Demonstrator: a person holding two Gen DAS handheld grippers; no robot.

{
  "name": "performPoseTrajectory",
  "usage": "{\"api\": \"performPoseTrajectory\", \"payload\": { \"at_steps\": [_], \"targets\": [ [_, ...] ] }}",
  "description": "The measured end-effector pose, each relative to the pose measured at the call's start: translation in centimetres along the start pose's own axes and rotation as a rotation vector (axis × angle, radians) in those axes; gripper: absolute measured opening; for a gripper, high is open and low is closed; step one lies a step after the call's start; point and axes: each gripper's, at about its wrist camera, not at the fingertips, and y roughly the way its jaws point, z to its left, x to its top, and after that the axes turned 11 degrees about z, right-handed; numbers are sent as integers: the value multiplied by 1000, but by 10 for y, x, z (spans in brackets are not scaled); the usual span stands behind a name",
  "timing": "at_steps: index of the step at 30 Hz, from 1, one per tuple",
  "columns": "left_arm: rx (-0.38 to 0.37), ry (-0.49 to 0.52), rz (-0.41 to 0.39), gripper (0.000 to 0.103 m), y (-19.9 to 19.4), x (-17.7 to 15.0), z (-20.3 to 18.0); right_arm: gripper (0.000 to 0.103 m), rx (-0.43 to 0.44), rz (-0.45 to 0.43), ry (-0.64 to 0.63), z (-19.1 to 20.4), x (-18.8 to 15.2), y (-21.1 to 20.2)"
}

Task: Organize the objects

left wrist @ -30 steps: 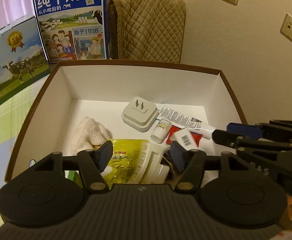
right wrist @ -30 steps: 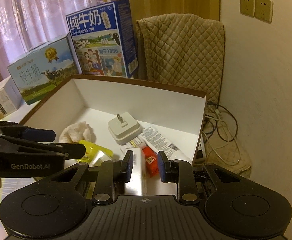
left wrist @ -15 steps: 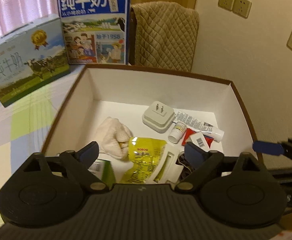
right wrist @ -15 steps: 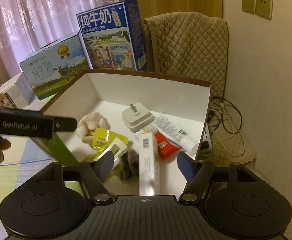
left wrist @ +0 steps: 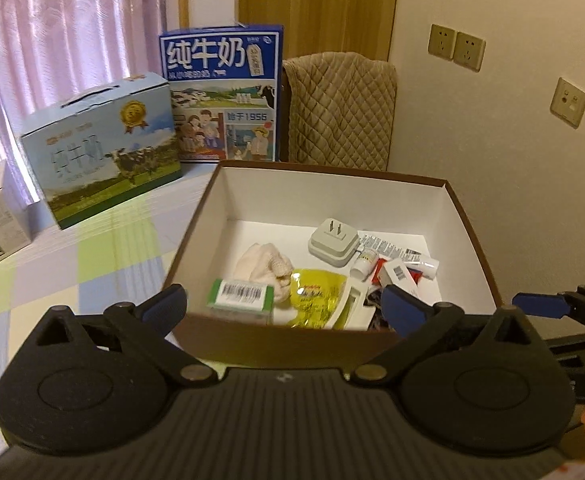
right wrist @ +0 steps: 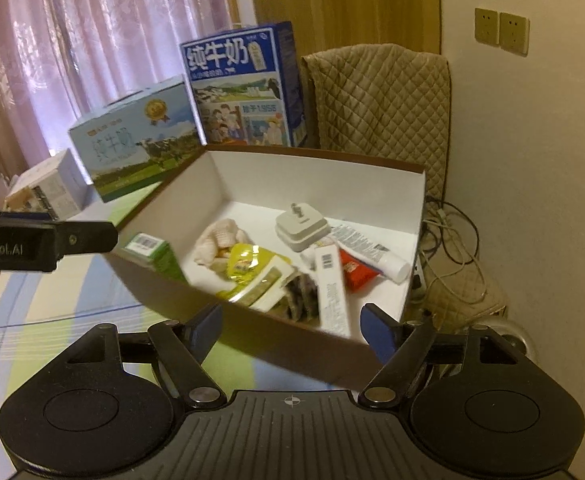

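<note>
Both my left gripper [left wrist: 284,308] and right gripper [right wrist: 290,326] empty, fingers spread apart; items lie gathered inside box [left wrist: 472,236], task apparently complete

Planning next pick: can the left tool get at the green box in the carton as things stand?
Probably yes. The left tool is open and empty, just outside the carton's near wall. The green box stands against that wall with nothing on top. It would need to come over the rim from above.
</note>
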Motion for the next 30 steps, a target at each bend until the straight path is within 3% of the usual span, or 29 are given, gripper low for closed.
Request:
{"api": "performPoseTrajectory", "payload": {
  "at_steps": [7,17,30],
  "targets": [
    [30,-54,-30,102,-49,-36,16,73,26,-39,-8,29,-20,-31],
    [66,-141,-21,102,-112,-95,35,73,69,-22,-31,61,-53,-60],
    [113,-285,-10,102,-173,-172,46,73,133,3,-150,109,-95,-81]
  ]
}}
